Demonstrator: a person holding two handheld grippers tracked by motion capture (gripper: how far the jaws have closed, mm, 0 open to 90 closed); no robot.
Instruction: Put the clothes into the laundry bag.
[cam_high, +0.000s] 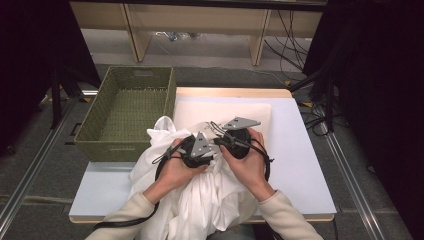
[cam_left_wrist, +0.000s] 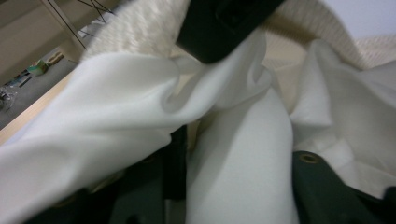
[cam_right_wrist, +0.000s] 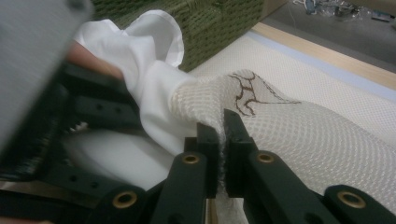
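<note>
A white garment (cam_high: 200, 200) lies bunched at the table's front, over a cream mesh bag (cam_high: 250, 112) with a dark drawstring. My right gripper (cam_right_wrist: 224, 135) is shut on a pinched edge of the mesh bag (cam_right_wrist: 303, 135), next to the white garment (cam_right_wrist: 140, 60). Just left of it, my left gripper (cam_high: 202, 150) noses into the cloth. Its jaws stand apart around a thick fold of the white garment (cam_left_wrist: 238, 158) without squeezing it. The right gripper's black jaw (cam_left_wrist: 219, 23) crosses the top of the left gripper view, against the mesh bag (cam_left_wrist: 140, 28).
A green woven basket (cam_high: 125, 107) stands empty at the back left, partly off the pale table (cam_high: 305, 165). Its wall (cam_right_wrist: 219, 28) is close behind the garment. Wooden table legs and cables stand on the floor beyond.
</note>
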